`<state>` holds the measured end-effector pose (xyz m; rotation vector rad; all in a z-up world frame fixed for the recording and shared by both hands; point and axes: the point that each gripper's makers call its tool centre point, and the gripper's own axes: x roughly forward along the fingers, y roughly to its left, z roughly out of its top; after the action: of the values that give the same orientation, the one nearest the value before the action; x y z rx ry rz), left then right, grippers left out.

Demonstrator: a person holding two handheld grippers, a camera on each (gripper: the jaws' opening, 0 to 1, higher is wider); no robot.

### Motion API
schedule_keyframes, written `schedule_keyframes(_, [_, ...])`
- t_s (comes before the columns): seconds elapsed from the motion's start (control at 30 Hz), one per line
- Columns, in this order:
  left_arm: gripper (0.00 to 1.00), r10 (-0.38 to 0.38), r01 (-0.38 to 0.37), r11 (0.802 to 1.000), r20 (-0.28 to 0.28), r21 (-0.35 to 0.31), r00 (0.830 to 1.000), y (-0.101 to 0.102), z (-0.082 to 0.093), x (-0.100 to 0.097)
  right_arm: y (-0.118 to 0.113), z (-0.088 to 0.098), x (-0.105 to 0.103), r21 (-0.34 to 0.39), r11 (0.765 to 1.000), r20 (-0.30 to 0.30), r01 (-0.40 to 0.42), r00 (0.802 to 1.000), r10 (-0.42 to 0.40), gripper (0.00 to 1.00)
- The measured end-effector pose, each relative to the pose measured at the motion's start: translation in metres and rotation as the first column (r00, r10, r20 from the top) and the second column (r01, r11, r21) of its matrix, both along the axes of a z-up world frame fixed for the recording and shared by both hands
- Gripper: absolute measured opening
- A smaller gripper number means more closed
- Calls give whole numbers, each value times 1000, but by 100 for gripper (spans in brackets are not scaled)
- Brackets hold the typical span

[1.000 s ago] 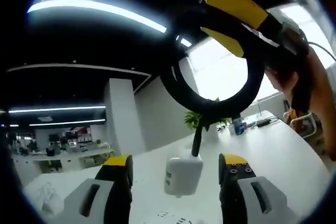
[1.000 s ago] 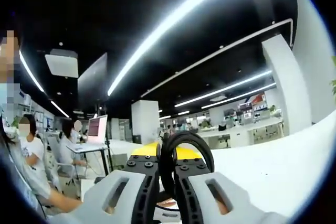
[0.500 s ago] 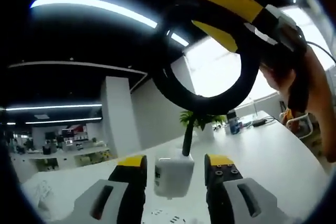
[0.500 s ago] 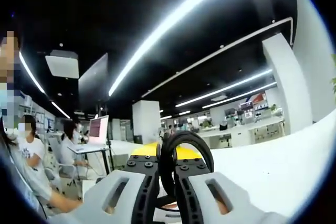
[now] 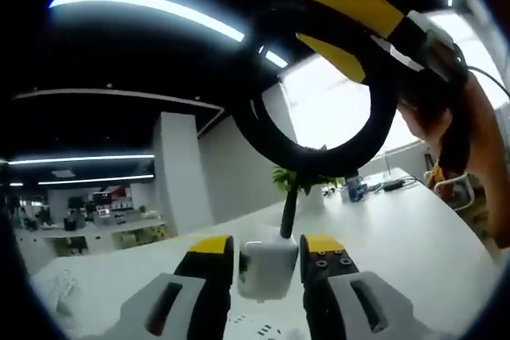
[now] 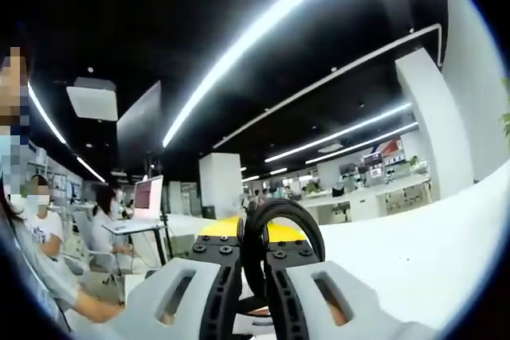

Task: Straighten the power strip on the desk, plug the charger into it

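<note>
Dangling above the desk [image 5: 414, 228], the white charger [image 5: 267, 260] sits clamped between the left gripper [image 5: 264, 251] jaws while the right gripper [image 6: 255, 252] pinches its black cable [image 6: 280, 211] aloft, keeping slack clear.

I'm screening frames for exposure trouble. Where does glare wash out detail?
Left gripper view: the window behind the coiled black cable is blown out white, and the ceiling light strip blooms. Right gripper view: the long ceiling strip flares; the desk reads bright.
</note>
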<state>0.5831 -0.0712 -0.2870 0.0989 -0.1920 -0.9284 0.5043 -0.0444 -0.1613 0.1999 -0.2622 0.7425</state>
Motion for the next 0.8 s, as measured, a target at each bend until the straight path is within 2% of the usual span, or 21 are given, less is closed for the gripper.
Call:
schedule_keyframes(0.53, [28,-7,8,999,-24,46,1000,3,-8,3,4,-7,4,12,1000,-15,-4,1000,4,7])
schedule_keyframes(0.8, [27,-78,86,991,-87,100,993,0,-17,4,5,-12,7,18,1000,-31,-9,999,9,7])
